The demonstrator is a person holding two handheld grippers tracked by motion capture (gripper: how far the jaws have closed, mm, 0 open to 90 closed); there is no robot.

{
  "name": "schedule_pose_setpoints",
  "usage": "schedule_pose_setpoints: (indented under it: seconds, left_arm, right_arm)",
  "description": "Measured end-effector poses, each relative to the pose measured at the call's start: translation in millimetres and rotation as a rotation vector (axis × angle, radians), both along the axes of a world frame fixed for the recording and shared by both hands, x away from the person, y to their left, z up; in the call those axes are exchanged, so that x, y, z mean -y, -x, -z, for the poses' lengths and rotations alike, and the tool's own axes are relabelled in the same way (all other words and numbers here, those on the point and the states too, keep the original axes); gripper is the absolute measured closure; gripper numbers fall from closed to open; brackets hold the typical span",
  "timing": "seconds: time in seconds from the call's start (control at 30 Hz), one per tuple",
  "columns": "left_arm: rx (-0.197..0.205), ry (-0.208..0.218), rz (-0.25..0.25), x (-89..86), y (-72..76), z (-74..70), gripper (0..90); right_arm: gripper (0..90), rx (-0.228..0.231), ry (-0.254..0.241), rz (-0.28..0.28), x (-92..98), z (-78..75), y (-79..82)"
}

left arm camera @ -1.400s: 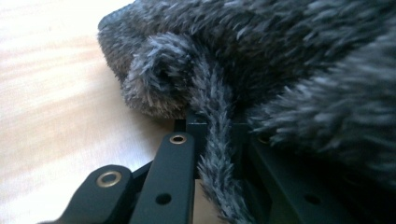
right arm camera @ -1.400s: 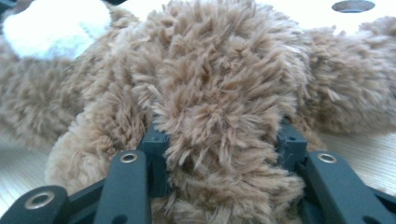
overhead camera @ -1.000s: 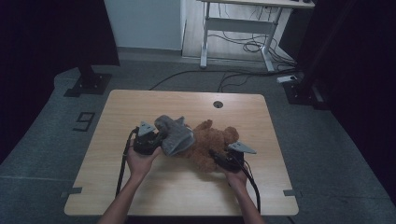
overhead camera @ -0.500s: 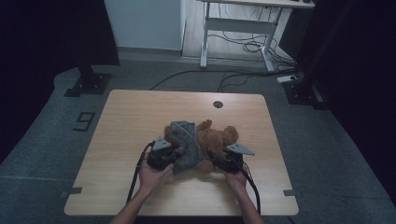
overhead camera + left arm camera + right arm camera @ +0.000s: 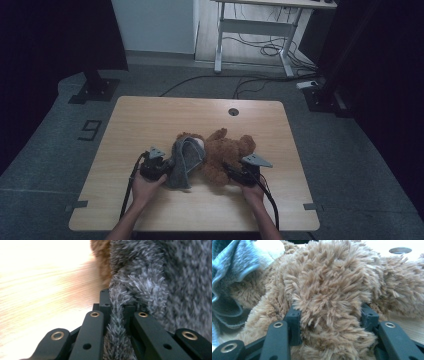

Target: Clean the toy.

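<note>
A brown teddy bear (image 5: 227, 154) lies on the wooden table (image 5: 150, 120), its head toward the left. A grey fuzzy garment (image 5: 184, 161) is draped over the head end and hangs to the tabletop. My left gripper (image 5: 167, 165) is shut on a fold of that grey garment (image 5: 117, 322), which is pinched thin between the jaws. Brown fur (image 5: 101, 262) shows beyond the cloth. My right gripper (image 5: 231, 170) is shut on a thick limb of the bear (image 5: 329, 305), its jaws pressing the fur from both sides. The grey garment (image 5: 229, 275) shows at the left of the right gripper view.
A round cable hole (image 5: 233, 111) sits near the table's far edge. Beyond the table stand a white desk frame (image 5: 250, 30) with cables on the floor and dark stands (image 5: 95, 85) at both sides. Bare tabletop lies left and right of the bear.
My left gripper has come down and toward the near edge with the grey garment, pulling it lower over the bear's head. The right gripper and the bear's body have stayed put.
</note>
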State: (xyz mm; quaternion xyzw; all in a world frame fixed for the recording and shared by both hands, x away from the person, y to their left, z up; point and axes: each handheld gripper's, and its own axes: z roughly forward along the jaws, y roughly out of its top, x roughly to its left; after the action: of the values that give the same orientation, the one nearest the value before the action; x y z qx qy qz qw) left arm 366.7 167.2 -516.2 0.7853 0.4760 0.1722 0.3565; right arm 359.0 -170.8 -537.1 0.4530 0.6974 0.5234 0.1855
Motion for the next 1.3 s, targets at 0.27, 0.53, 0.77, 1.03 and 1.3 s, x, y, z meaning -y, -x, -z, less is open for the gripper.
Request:
schedule_pose_setpoints:
  seconds: [0.27,0.53,0.77,1.03,1.3]
  left_arm:
    - [-0.028,-0.052,-0.035,9.1,-36.1,8.0,82.9]
    - [0.009,-0.004,-0.058,-7.3,-24.8,-3.8,82.7]
    - [0.112,0.042,-0.076,-42.2,9.2,-37.5,82.8]
    - [0.141,0.078,-0.159,-99.2,39.2,-48.8,82.2]
    - [0.103,0.054,-0.200,-127.1,55.2,-32.4,80.5]
  right_arm:
    - [49.5,-0.001,-0.003,0.012,-0.4,0.5,0.2]
    - [49.6,0.004,-0.004,0.014,0.9,0.9,0.3]
    - [49.5,0.009,-0.003,0.014,1.3,1.1,0.8]
    - [49.4,0.010,-0.003,0.015,1.4,1.1,0.9]
    - [49.2,0.012,-0.003,0.014,1.6,1.3,1.0]
